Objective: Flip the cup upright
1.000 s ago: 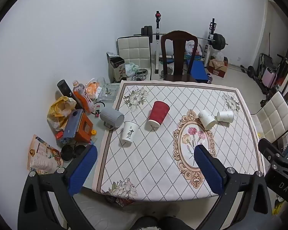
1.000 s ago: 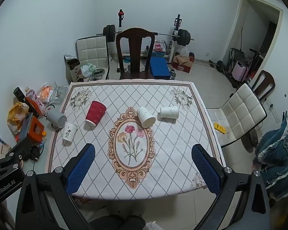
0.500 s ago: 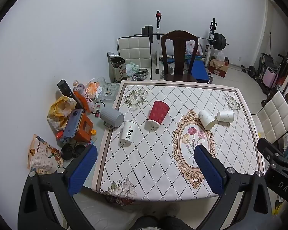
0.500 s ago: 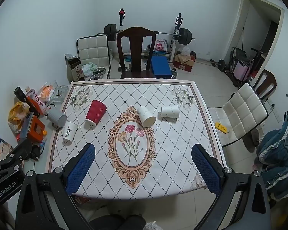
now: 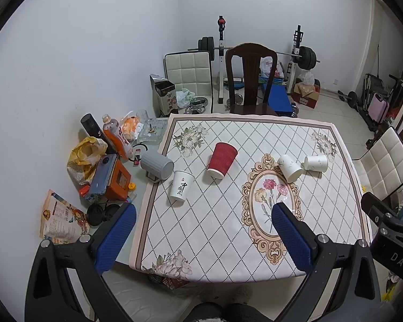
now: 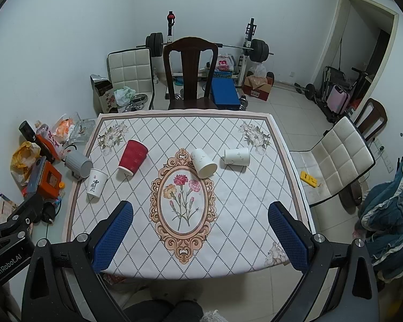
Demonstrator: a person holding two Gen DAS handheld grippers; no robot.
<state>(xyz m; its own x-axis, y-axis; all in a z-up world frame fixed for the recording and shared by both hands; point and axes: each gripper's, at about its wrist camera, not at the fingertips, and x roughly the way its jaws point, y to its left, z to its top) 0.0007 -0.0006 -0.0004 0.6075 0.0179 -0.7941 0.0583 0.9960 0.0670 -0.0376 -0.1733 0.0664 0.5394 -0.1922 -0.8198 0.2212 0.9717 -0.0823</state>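
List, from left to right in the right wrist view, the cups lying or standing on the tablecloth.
White cup with black calligraphy → red ribbed cup → white cup at the medallion's edge → white cup on its side.

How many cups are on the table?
5: a grey mug at the left edge, a white cup with black writing beside it, a red cup, and two white cups toward the right.
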